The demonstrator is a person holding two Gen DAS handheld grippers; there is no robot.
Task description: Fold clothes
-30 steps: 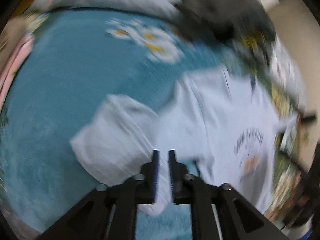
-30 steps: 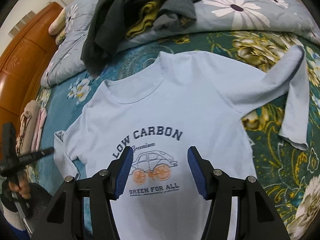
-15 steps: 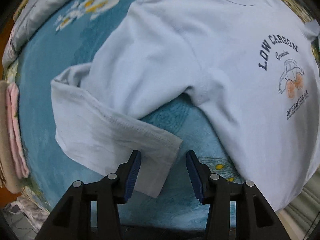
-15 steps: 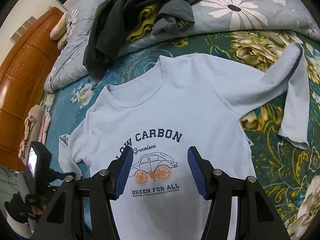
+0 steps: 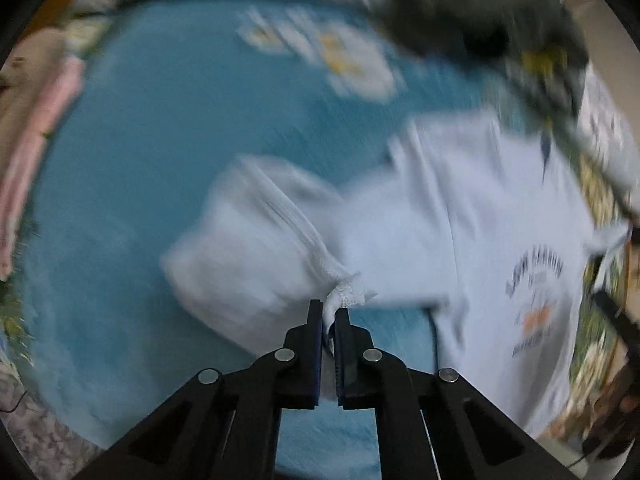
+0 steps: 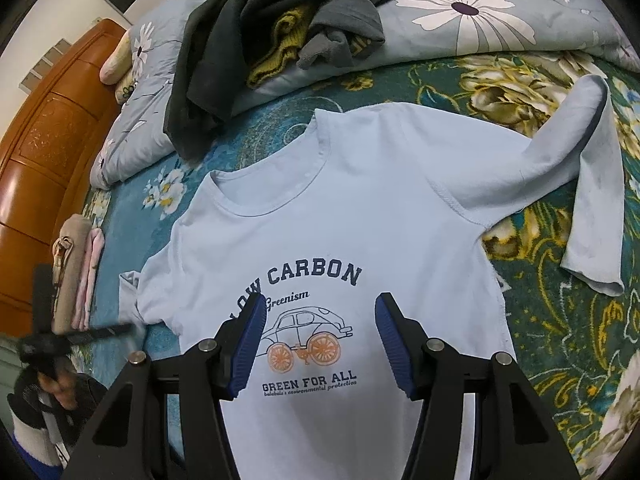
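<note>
Pinching the cuff of the sleeve (image 5: 256, 248) between closed pads, left gripper (image 5: 329, 316) clamped tight on a bunched tuft of pale blue cloth. Best carried low and slow across toward the chest print, keeping the sleeve flat, no twist, no dragging the body of the T-shirt (image 6: 340, 216) off square. Hovering wide apart over the car print, right gripper (image 6: 320, 340), holding nothing, print framed between the blue pads. Right of that print, other sleeve (image 6: 588, 184) bent back on itself. Beyond the collar, dark clothes pile (image 6: 280, 28) heaped on the floral quilt (image 6: 480, 12).
</note>
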